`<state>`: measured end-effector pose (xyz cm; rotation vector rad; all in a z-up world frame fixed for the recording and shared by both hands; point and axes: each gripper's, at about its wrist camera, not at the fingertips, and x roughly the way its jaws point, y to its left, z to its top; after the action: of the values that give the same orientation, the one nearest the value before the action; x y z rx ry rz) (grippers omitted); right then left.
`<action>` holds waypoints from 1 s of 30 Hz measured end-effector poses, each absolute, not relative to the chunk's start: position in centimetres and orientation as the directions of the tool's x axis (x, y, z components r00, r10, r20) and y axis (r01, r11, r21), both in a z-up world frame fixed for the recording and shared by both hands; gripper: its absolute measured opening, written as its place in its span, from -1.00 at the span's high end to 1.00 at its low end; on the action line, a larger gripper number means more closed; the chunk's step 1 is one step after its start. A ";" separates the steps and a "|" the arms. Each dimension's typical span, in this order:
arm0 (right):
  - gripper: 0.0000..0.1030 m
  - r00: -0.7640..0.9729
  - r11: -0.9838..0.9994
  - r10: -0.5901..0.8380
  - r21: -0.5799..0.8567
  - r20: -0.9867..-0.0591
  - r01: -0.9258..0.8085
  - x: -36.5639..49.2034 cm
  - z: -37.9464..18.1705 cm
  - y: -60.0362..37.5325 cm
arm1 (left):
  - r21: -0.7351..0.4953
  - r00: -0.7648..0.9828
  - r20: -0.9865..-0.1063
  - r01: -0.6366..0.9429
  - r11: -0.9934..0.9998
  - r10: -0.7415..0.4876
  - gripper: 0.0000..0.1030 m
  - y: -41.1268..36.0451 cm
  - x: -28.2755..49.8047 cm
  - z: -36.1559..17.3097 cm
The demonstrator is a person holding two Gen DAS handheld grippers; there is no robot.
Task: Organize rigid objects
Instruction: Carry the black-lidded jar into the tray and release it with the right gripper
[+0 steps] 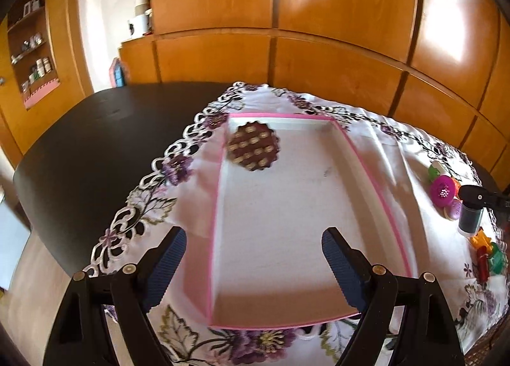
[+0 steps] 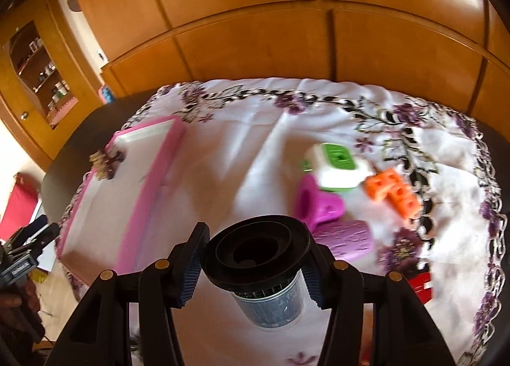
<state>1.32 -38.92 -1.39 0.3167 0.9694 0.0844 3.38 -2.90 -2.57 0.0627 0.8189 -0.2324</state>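
A white tray with a pink rim [image 1: 366,168] lies on the embroidered cloth; it also shows at the left of the right wrist view [image 2: 149,187]. A brown scalloped disc with gold beads [image 1: 253,147] leans in its far left corner. My left gripper [image 1: 253,265] is open and empty over the tray's near end. My right gripper [image 2: 251,265] is shut on a black-lidded clear jar [image 2: 258,254] held above the cloth; the jar also shows at the right of the left wrist view [image 1: 470,218].
Loose toys lie right of the tray: a green and white block [image 2: 338,168], an orange holed block [image 2: 393,192], a magenta funnel piece [image 2: 315,206], a purple textured roller [image 2: 346,238], a red piece [image 2: 420,284]. Dark table [image 1: 95,143], wooden cabinets [image 1: 318,15] behind.
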 end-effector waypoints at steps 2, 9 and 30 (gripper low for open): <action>-0.06 0.565 0.953 0.228 0.300 -0.793 0.035 1.6 -0.9 -37.4 | -0.043 0.656 -0.734 0.212 0.976 -0.175 -0.70 -2.0 3.4 -2.9; -0.06 0.495 0.952 0.305 0.266 -0.814 -0.148 5.3 0.2 -27.5 | -0.068 0.675 -0.722 0.146 0.987 -0.150 -0.70 0.8 3.5 -2.9; -0.17 0.388 0.971 0.202 0.134 -0.899 -0.196 14.8 -6.3 -12.0 | -0.098 0.675 -0.735 -0.023 0.995 -0.057 -0.70 7.4 4.6 -4.1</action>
<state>14.79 -11.96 -6.34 0.0064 1.1448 0.2532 4.55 7.36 -4.09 -0.1021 0.8296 -0.0189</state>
